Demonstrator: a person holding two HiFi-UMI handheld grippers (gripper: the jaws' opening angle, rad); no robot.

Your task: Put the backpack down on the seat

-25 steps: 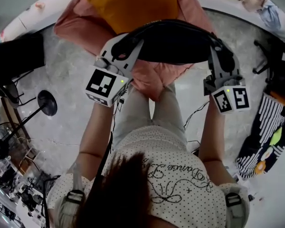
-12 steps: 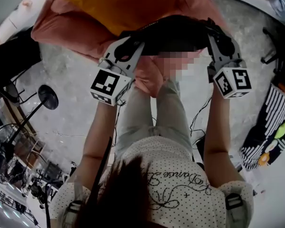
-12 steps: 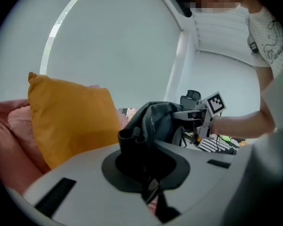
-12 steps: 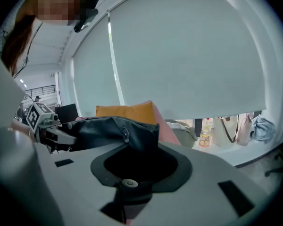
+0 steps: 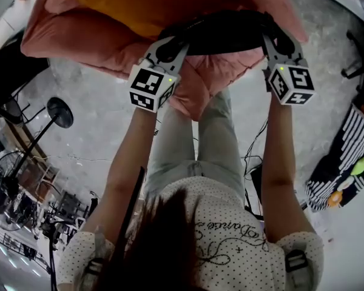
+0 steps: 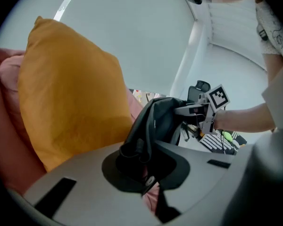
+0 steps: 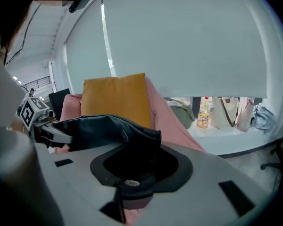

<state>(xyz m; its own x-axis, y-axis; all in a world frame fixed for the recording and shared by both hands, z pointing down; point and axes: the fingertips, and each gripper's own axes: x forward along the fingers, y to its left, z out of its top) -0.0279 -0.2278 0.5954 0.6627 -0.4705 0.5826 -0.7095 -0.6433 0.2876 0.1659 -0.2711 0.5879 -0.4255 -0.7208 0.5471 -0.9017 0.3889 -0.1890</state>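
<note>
**Head view.** The black backpack (image 5: 227, 32) lies stretched across the upper middle of the frame. Each end is taken by one hand-held gripper. The left hand-held gripper (image 5: 170, 46) has its end just left of centre, and the right hand-held gripper (image 5: 272, 35) has the other end at the upper right. Under and behind the backpack is the pink seat (image 5: 73, 38), with an orange cushion (image 5: 151, 2) at the top edge. I cannot tell from here whether the backpack rests on the seat. Grey floor (image 5: 85, 138) fills the left of the frame, and a striped bag (image 5: 343, 162) sits at the right edge.

**Left gripper view.** The left hand-held gripper (image 6: 147, 166) is clenched on a bunched fold of the backpack (image 6: 158, 121) at lower centre. The backpack runs from there toward the right hand-held gripper (image 6: 194, 110) at mid right. The cushion (image 6: 70, 93) stands upright and fills the left half of the frame. The seat (image 6: 4, 126) shows along the left edge.

**Right gripper view.** The jaws of the right hand-held gripper (image 7: 129, 180) are opening at lower centre. The backpack (image 7: 108, 128) fabric sits between them and the pads are pressing on it. The backpack reaches leftward to the left hand-held gripper (image 7: 42, 119) at the left edge. It passes in front of the cushion (image 7: 115, 100) and the seat (image 7: 172, 121). A bottle (image 7: 203, 114) stands on a ledge at mid right.
</note>
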